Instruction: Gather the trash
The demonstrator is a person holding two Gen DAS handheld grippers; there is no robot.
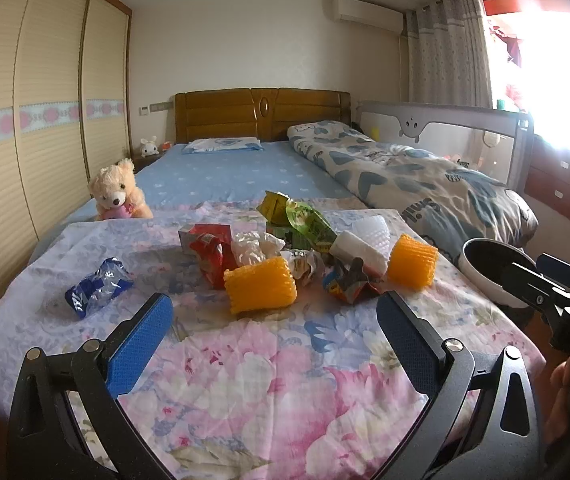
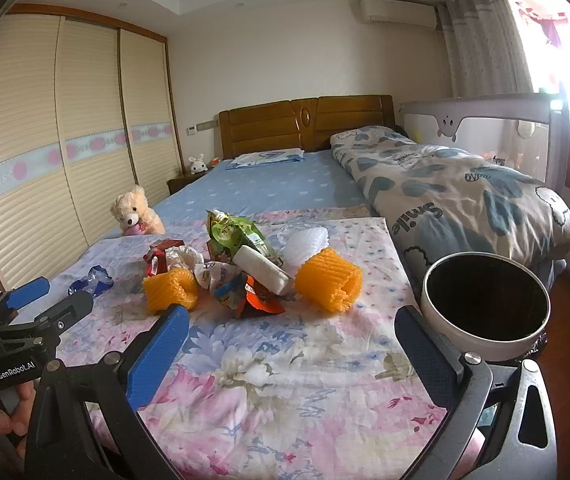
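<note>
**Trash piled on bed, bin at right**

Bin (image 2: pixel 485 304) stands beside the bed's right edge; inside looks dark, contents can't tell. Trash pile (image 1: pixel 285 248) sits mid floral sheet (image 1: pixel 269 368): two orange foam nets, green pouch, red wrapper, white foam; blue wrapper (image 1: pixel 97 286) apart at left. Left gripper (image 1: pixel 275 332) and right gripper (image 2: pixel 291 348) both spread wide, empty, short of the pile. Teddy (image 1: pixel 119 192) behind. Quilt (image 2: pixel 465 196) reads "Smile"; left gripper body reads "GenRobot.AI".

A bed (image 1: pixel 245 168) with a blue sheet carries a floral cloth (image 1: pixel 277 368) strewn with wrappers (image 1: pixel 213 252), two orange foam nets (image 1: pixel 261 290), a teddy bear (image 1: pixel 119 192), a pillow (image 1: pixel 223 145) and a rolled quilt (image 1: pixel 405 176).
</note>
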